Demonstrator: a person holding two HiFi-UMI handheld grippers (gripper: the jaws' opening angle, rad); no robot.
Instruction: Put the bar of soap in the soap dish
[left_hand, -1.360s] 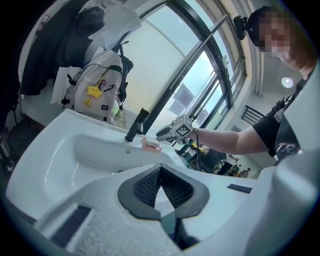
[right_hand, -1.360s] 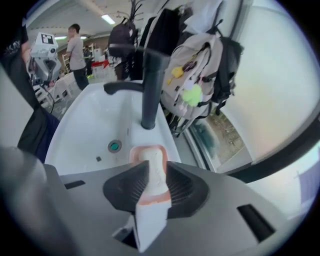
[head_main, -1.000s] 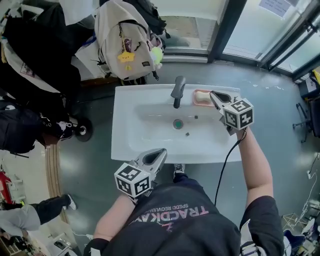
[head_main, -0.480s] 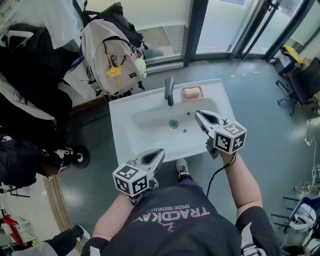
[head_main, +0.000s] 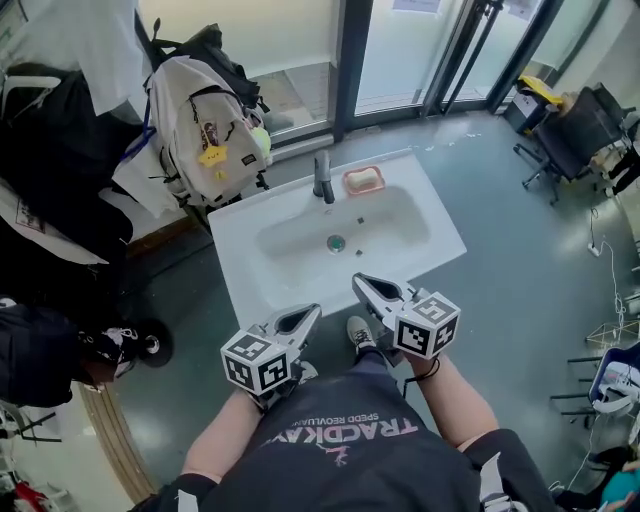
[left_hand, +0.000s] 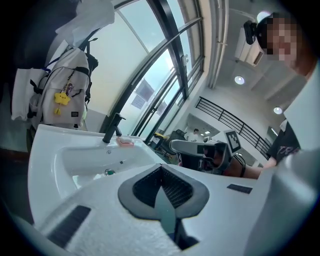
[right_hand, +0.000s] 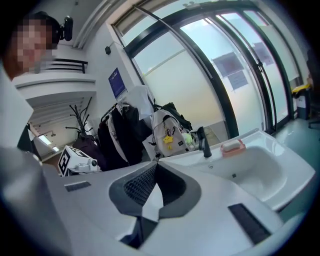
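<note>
The left gripper (head_main: 306, 313) has its jaws pressed together with nothing between them; the left gripper view shows the two dark pads (left_hand: 172, 186) meeting at the tip, clear of any object. The right gripper (head_main: 360, 283) is likewise fully closed and empty, as its own view confirms. Both grippers are held side by side at the front edge of the washbasin (head_main: 250, 245), with the left tip just outside that edge and the right tip at it. Neither touches the basin. The bar of soap (head_main: 365, 179) lies in the pink soap dish (head_main: 347, 181) on the back rim of the washbasin, just to the right of the black faucet (head_main: 323, 177) and well apart from both grippers. Compared with one second earlier, the right gripper has withdrawn from the soap dish, where its closed tip then stood, back across the bowl to the front edge. The left gripper has shifted only slightly along that edge. The soap remains seated in the dish.
</note>
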